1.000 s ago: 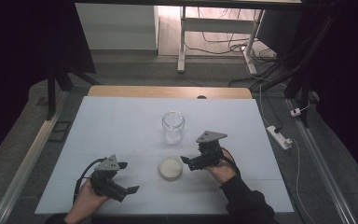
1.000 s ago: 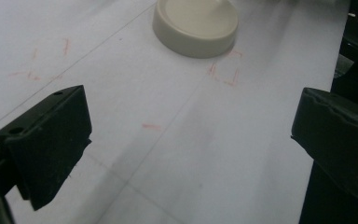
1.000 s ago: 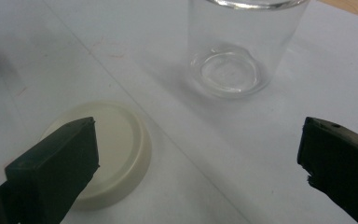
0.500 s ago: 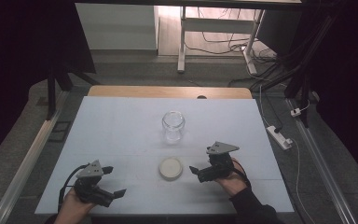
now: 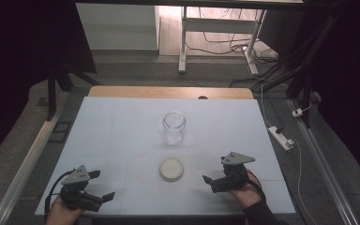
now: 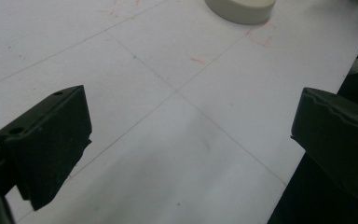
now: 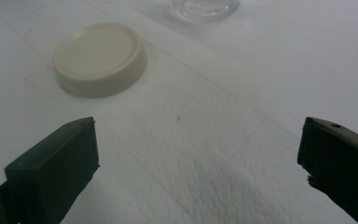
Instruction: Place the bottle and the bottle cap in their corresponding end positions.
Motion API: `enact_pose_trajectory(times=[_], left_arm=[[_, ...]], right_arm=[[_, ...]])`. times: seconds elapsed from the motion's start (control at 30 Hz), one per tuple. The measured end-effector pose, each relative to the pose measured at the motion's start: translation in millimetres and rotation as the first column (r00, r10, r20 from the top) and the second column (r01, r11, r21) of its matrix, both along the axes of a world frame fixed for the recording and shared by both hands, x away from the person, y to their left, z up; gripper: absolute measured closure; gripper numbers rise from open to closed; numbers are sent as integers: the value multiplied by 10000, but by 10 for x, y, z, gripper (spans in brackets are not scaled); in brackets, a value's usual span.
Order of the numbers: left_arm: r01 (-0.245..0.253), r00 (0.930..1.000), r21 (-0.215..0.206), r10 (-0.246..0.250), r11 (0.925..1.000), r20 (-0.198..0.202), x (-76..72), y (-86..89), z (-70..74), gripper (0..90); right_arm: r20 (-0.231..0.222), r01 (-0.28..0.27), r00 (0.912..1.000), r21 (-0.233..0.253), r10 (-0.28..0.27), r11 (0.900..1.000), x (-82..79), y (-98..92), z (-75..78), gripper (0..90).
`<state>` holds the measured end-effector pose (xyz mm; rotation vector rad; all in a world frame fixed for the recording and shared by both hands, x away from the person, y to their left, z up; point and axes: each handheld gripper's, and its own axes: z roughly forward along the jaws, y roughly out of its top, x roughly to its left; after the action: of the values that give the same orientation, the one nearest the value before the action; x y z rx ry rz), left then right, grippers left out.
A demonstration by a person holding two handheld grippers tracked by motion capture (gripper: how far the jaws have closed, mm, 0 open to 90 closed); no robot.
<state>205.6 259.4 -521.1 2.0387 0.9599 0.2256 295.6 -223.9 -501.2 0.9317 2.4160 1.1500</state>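
A clear glass jar (image 5: 174, 127) stands upright and lidless at the middle of the white table (image 5: 122, 136). Its cream round lid (image 5: 171, 169) lies flat on the table in front of it, also seen as the lid (image 7: 99, 59) and the lid's edge (image 6: 240, 9). The jar's base (image 7: 206, 6) shows at the top of the right gripper view. My left gripper (image 5: 101, 185) is open near the front left corner, holding nothing. My right gripper (image 5: 209, 183) is open to the right of the lid, apart from it, with nothing between its jaws.
A wooden strip (image 5: 168, 92) runs along the table's far edge. A white power strip (image 5: 281, 138) lies on the floor to the right. Metal rails (image 5: 23, 164) flank the table. A white desk frame (image 5: 183, 37) and cables stand beyond.
Both grippers have drawn back toward the front edge. The left moved further left and down; the right slid right and away from the lid. Jar and lid have not moved.
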Motion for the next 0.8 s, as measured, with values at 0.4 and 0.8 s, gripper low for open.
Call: enact_pose_trajectory(times=[0.4,0.8], left_arm=[[-471,9989,57,472,9989,-53,-89,136,-16,0],[-882,9960,216,885,9959,-111,-160,232,-14,0]], right_arm=[[-100,1034,9946,-49,-1035,9946,-256,-366,4,0],[-312,1999,9793,-27,-1999,9798,-466,-635,20,0]])
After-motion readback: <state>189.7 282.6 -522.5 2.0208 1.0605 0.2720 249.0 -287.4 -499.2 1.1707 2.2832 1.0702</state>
